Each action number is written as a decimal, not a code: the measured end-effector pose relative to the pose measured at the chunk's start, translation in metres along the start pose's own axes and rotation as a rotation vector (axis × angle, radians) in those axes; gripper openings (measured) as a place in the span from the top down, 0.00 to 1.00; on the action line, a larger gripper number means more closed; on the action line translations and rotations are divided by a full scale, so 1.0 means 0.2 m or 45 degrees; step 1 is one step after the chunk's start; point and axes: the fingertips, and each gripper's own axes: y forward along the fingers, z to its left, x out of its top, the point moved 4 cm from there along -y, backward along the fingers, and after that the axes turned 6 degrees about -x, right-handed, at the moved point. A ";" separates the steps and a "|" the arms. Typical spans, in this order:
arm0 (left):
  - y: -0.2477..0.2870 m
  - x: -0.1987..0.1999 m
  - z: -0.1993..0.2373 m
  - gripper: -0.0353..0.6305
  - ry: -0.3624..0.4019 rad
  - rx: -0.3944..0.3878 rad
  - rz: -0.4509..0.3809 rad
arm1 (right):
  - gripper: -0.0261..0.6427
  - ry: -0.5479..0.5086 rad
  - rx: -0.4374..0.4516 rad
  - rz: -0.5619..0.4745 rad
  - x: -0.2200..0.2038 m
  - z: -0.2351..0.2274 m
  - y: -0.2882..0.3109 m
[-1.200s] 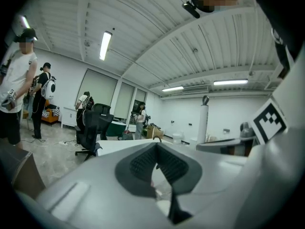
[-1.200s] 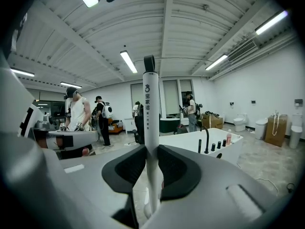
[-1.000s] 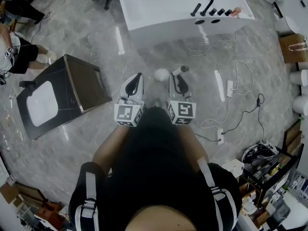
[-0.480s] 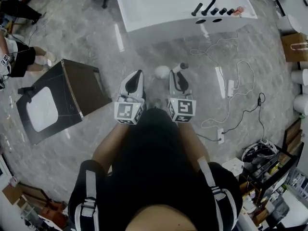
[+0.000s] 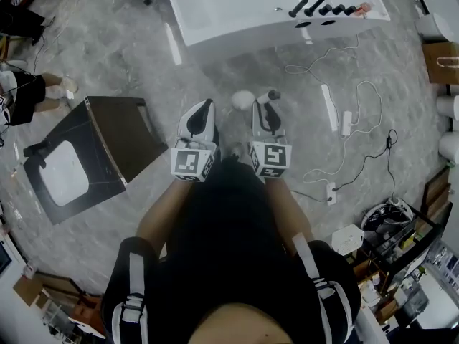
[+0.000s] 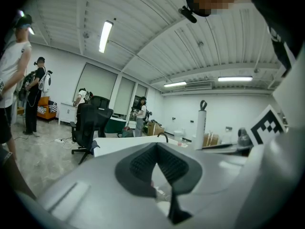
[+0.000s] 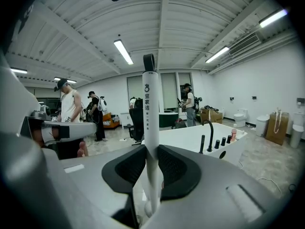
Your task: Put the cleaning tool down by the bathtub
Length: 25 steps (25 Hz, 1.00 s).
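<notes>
The bathtub (image 5: pixel 237 13) was cut off on its far side by the head view's top edge. The lower end of the cleaning tool (image 7: pixel 151 128) was hidden behind the jaws of the right gripper (image 7: pixel 151 168). The person's torso (image 5: pixel 229 249) concealed the near floor (image 5: pixel 143 56). A bystander (image 5: pixel 21 92) at far left was cut by the frame edge.

your cleaning tool (image 7: pixel 151 128) is white with grey lettering and a black cap. the bathtub (image 5: pixel 237 6) is white, its taps (image 5: pixel 298 7) black. the floor (image 5: pixel 129 56) is grey marble. your left gripper (image 6: pixel 157 149) and right gripper (image 7: pixel 151 151) are pale grey with black pads.
</notes>
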 end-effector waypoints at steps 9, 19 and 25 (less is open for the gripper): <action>0.16 -0.15 0.17 0.94 -0.030 0.008 0.051 | 0.83 0.010 -0.028 0.060 -0.13 0.00 0.27; 0.34 -0.34 0.36 0.94 -0.060 0.008 0.086 | 0.83 0.031 -0.040 0.145 -0.36 0.01 0.53; 0.44 -0.49 0.46 0.94 -0.088 -0.002 0.123 | 0.83 0.043 -0.054 0.181 -0.51 0.01 0.71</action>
